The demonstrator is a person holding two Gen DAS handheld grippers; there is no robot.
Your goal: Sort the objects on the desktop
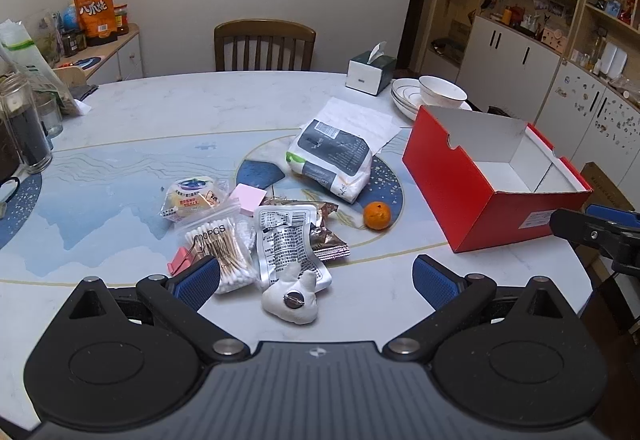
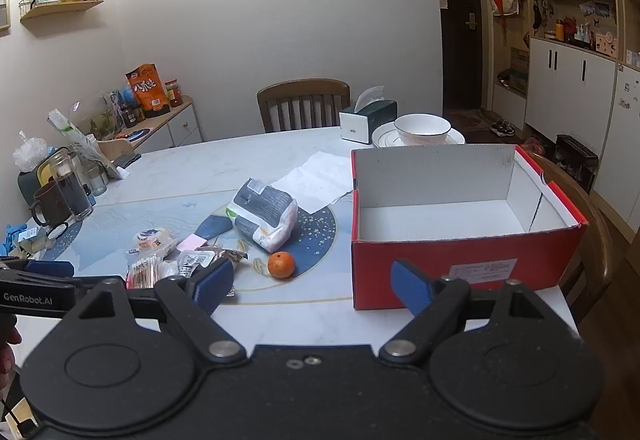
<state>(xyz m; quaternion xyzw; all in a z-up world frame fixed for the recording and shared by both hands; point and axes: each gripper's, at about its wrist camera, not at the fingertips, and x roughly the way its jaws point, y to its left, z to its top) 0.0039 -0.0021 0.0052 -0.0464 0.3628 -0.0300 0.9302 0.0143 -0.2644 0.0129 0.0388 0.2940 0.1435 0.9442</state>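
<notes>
My left gripper (image 1: pixel 318 280) is open above the near table edge, its blue pads wide apart. A white plush toy (image 1: pixel 291 300) lies on the table between them, untouched. Just beyond lie a bag of cotton swabs (image 1: pixel 224 248), a silver snack packet (image 1: pixel 290 244), a pink sticky-note pad (image 1: pixel 252 198), a wrapped bun (image 1: pixel 192 196), a tissue pack (image 1: pixel 332 160) and an orange (image 1: pixel 377 215). A red box (image 1: pixel 496 176) stands open and empty at the right. My right gripper (image 2: pixel 314 286) is open, with nothing between its pads, in front of the red box (image 2: pixel 464 252) and near the orange (image 2: pixel 281 265).
A tissue box (image 1: pixel 370 70), stacked plates with a bowl (image 1: pixel 442 90) and a paper sheet (image 1: pixel 356 120) sit at the far right. Glass jars (image 1: pixel 24 128) and bags crowd the left edge. A wooden chair (image 1: pixel 264 44) stands behind the table (image 1: pixel 180 100). Cabinets line the right wall.
</notes>
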